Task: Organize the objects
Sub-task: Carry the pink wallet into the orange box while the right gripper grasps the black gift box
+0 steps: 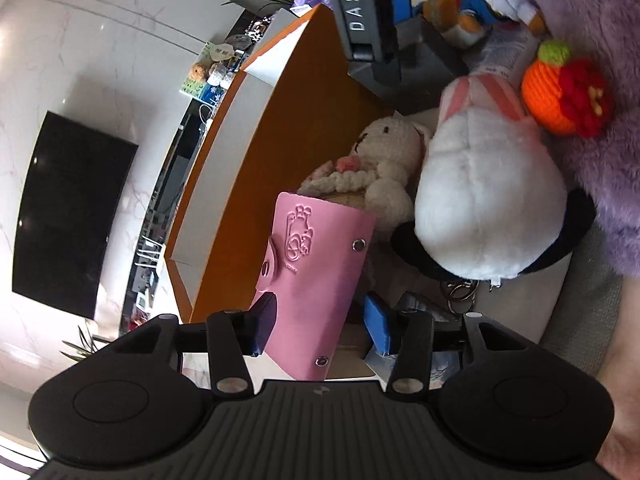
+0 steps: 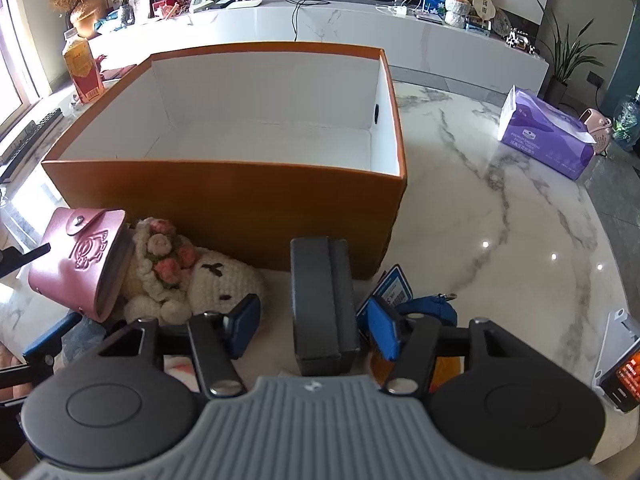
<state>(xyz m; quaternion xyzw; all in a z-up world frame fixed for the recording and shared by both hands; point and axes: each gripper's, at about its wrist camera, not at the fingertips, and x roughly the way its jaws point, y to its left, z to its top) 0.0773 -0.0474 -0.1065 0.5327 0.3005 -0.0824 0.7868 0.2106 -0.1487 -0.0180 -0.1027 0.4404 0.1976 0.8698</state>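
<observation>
An orange box with a white inside stands on the marble table; it also shows in the left wrist view. My left gripper is shut on a pink card holder, lifted beside the box; the holder also shows in the right wrist view. My right gripper is open, its blue pads either side of a dark grey case without visibly pressing it. A cream crocheted bunny lies against the box front.
A white plush, an orange knitted toy, a duck plush and purple fur lie near the left gripper. A blue card and lanyard, a tissue pack, a phone and a juice bottle are on the table.
</observation>
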